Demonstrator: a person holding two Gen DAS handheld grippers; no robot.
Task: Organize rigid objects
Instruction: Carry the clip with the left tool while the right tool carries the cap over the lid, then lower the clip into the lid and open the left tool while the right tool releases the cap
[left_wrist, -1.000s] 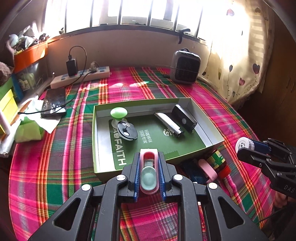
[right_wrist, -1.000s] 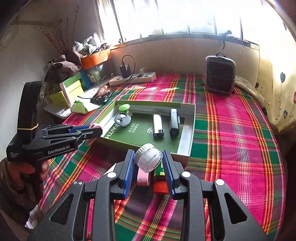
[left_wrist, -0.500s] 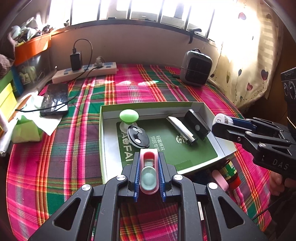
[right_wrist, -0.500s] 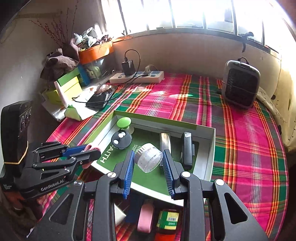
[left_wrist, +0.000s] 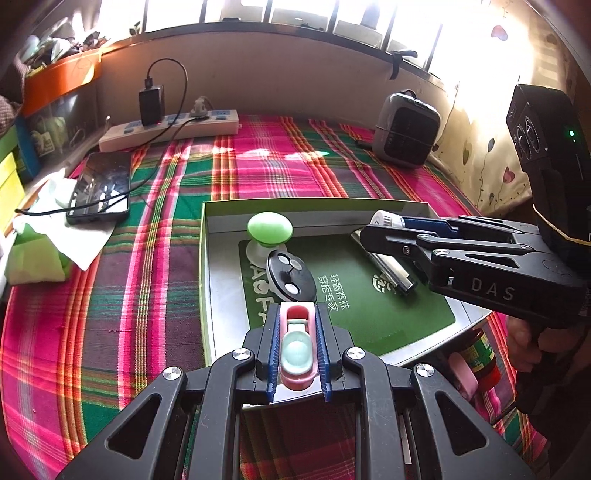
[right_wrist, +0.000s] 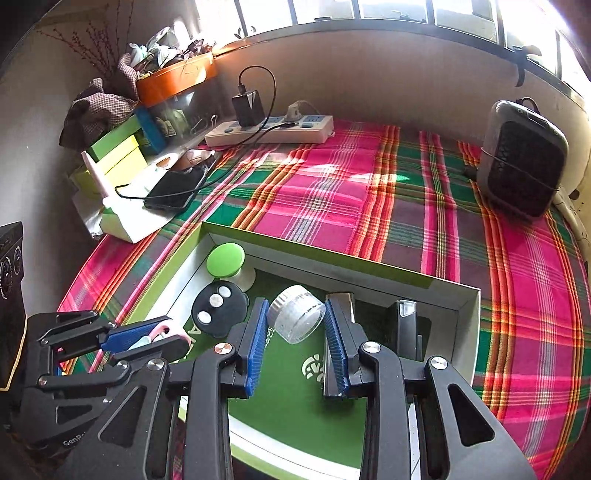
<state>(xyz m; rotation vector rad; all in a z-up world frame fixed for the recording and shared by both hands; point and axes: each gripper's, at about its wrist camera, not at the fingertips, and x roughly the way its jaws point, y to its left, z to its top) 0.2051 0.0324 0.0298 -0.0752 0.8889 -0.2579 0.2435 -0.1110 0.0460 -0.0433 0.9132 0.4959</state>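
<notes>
My left gripper (left_wrist: 296, 350) has its fingers clamped on a pink clip (left_wrist: 297, 352) over the box's (right_wrist: 465, 314) near edge; my right gripper (right_wrist: 296, 326) pinches a clear jar (right_wrist: 297, 318) above the box's middle.

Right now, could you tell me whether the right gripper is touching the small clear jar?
Touching: the right wrist view shows the right gripper with both blue pads pressed against the small clear jar.

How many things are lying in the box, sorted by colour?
Green: 1, the knob
Black: 2, the round remote and the flat case
Silver: 1, the metal bar
Total: 4 lying in the box
</notes>
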